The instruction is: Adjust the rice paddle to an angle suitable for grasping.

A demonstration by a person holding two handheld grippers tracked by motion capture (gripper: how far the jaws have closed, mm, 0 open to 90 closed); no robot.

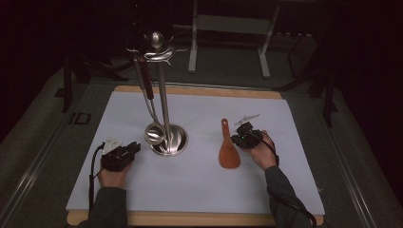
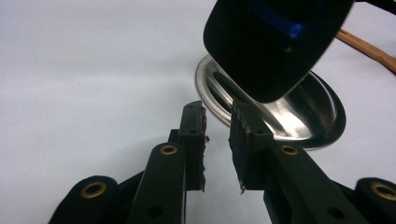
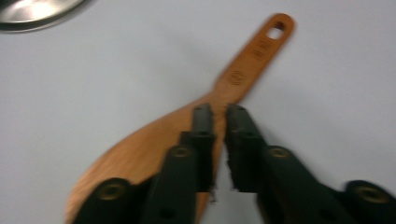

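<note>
One wooden spatula (image 1: 228,148) lies flat right of centre in the high view, long axis near vertical, handle hole toward the top; its round stamp is unreadable. Right gripper (image 3: 218,114) jaws nearly together over its neck; left gripper (image 2: 217,122) jaws slightly apart, empty, beside the steel stand base (image 2: 322,121).

In the right gripper view the fingers (image 3: 205,126) cover the middle of the wooden spoon (image 3: 252,56), its blade runs off the bottom edge, and the whole picture is slightly blurred. In the left gripper view a dark out-of-focus ladle bowl (image 2: 275,42) hides much of the stand base (image 2: 317,116). In the high view the stamp on the spoon's handle is too small to read.
</note>
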